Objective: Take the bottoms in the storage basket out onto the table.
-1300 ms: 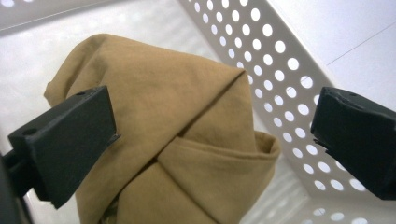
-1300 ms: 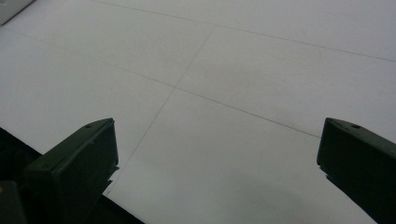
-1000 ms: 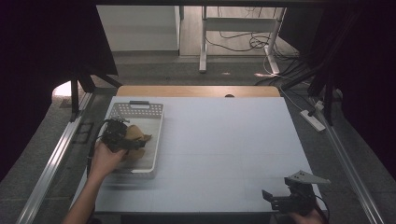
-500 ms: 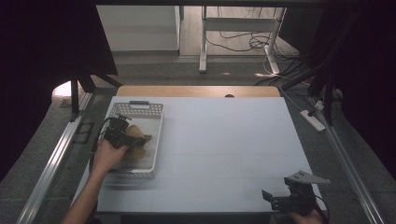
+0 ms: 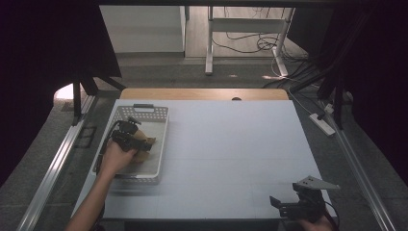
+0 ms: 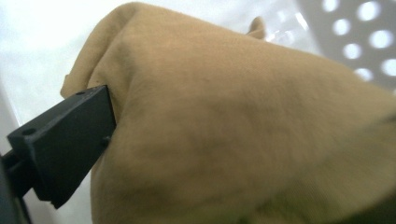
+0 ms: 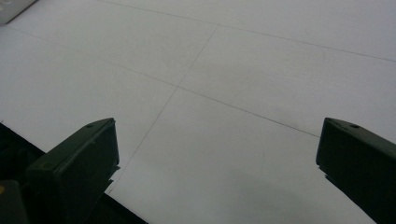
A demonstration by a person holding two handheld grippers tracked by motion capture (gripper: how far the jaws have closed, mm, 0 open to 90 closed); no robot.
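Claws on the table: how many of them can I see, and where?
2. The left claw is inside the white basket at the table's left, pressed into a tan cloth. The right claw is open at the near right edge.

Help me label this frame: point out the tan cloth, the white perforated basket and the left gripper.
tan cloth (image 6: pixel 243 130), left gripper view, middle of its bunched fabric.
white perforated basket (image 5: pixel 142 113), high view, far perforated wall.
left gripper (image 5: pixel 140 143), high view, between its jaw tips at the cloth.
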